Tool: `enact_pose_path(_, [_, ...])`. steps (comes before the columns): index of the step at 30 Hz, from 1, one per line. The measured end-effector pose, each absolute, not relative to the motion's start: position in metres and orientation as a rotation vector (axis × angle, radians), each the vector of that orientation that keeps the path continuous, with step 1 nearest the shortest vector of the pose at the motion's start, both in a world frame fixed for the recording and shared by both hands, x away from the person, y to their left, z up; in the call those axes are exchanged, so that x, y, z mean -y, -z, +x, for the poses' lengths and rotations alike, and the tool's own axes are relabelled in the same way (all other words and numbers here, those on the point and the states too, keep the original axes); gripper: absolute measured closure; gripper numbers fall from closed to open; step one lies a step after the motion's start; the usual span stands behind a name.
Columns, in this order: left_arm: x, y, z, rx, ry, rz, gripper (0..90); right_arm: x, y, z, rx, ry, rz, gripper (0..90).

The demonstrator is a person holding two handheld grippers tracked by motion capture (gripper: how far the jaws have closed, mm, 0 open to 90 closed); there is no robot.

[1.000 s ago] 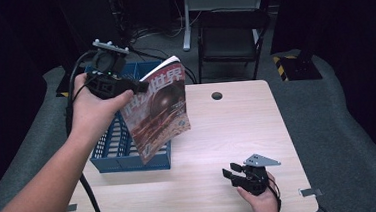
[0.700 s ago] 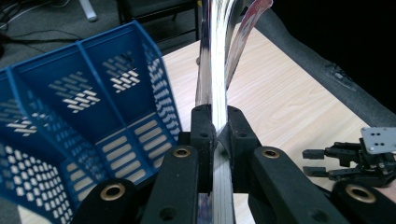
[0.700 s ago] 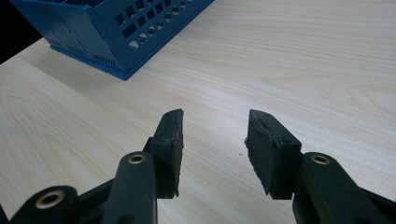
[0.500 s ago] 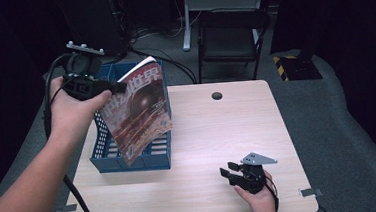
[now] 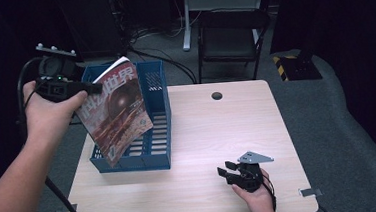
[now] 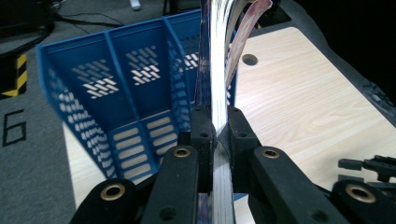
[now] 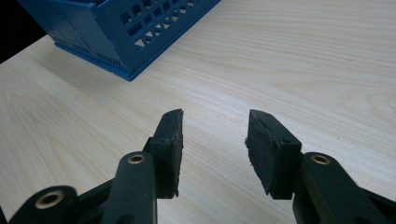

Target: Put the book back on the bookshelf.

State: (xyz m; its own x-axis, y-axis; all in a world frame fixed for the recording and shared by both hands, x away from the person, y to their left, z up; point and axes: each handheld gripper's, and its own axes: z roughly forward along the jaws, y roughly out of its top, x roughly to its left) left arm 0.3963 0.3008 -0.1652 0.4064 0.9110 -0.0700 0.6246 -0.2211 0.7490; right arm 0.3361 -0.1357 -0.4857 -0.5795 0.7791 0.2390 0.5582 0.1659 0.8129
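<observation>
A magazine (image 5: 118, 108) with a dark red cover hangs tilted over the blue plastic file tray (image 5: 156, 78), its lower corner down inside the tray. My left gripper (image 5: 87, 88) is shut on the magazine's upper edge, held above the tray's left side. Seen along my left gripper (image 6: 215, 122), the glossy magazine (image 6: 217, 56) stands edge-on between the pads, with the blue tray (image 6: 112, 88) behind it. My right gripper (image 5: 226, 173) rests low near the table's front edge, open. Its jaws (image 7: 214, 135) stand apart over bare wood with nothing between them.
The light wooden table (image 5: 218, 134) has a round cable hole (image 5: 217, 95) at its far edge. A corner of the blue tray (image 7: 121, 28) lies ahead of the right gripper. Behind the table stand a dark chair (image 5: 231, 33) and cables on the floor.
My left hand has carried the magazine leftward, from the tray's right side to over its middle and left. The right gripper has stayed put.
</observation>
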Motion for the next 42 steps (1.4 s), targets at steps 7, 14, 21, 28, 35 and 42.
enact_pose_path(7, [-0.315,0.168,0.399,-1.359,-0.537,1.911,84.1,0.134,0.487,0.337,-2.211,-1.377,1.286,55.6])
enact_pose_path(14, [-0.321,0.170,0.403,-1.390,-0.548,1.895,84.1,0.135,0.487,0.337,-2.211,-1.377,1.290,55.6])
enact_pose_path(21, [-0.324,0.172,0.404,-1.412,-0.546,1.877,84.1,0.135,0.487,0.338,-2.211,-1.378,1.287,55.6])
enact_pose_path(28, [-0.325,0.172,0.408,-1.438,-0.560,1.848,84.1,0.134,0.487,0.337,-2.216,-1.372,1.284,55.6])
enact_pose_path(35, [-0.323,0.172,0.415,-1.473,-0.575,1.834,84.1,0.135,0.487,0.337,-2.211,-1.374,1.286,55.6])
enact_pose_path(42, [-0.318,0.177,0.423,-1.492,-0.591,1.815,84.1,0.136,0.485,0.336,-2.211,-1.382,1.297,55.6])
